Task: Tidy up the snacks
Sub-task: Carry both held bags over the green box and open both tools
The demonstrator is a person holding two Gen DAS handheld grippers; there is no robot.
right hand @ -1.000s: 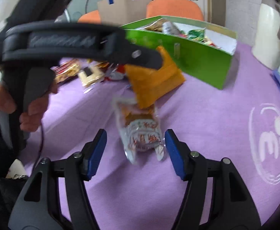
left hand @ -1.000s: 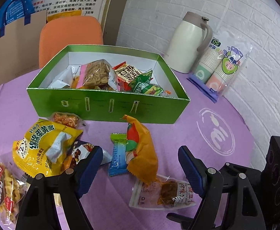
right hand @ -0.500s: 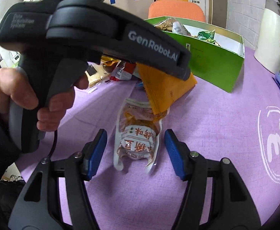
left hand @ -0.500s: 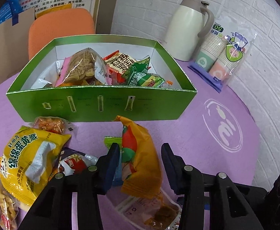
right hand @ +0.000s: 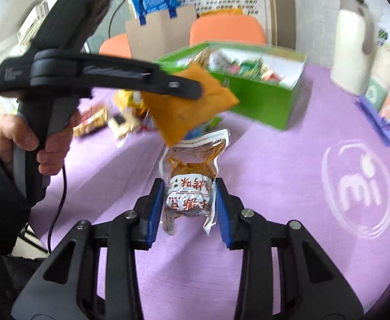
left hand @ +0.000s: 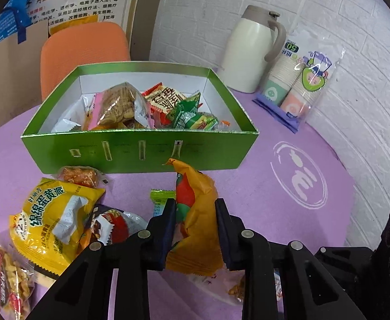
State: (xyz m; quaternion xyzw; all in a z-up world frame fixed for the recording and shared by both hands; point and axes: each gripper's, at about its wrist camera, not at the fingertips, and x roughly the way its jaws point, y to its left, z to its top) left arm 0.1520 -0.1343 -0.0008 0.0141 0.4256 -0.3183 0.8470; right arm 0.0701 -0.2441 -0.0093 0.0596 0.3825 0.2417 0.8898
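Left gripper (left hand: 195, 229) is clamped on the crinkled orange foil snack packet (left hand: 197, 229) at lower centre, presumably for boxing; right gripper (right hand: 189, 208), jaws just closing, pinches the clear vacuum-sealed snack pouch (right hand: 192, 176).

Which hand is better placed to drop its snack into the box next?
Left. Its tool is shut on the orange bag right by the green box; the right tool grips the clear pouch farther back.

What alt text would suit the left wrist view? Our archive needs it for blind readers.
The left gripper is shut on an orange snack packet above a purple tablecloth, its jaws having just closed. Behind it stands an open green box of snacks, with loose packets on the left and a white thermos jug by the brick wall.
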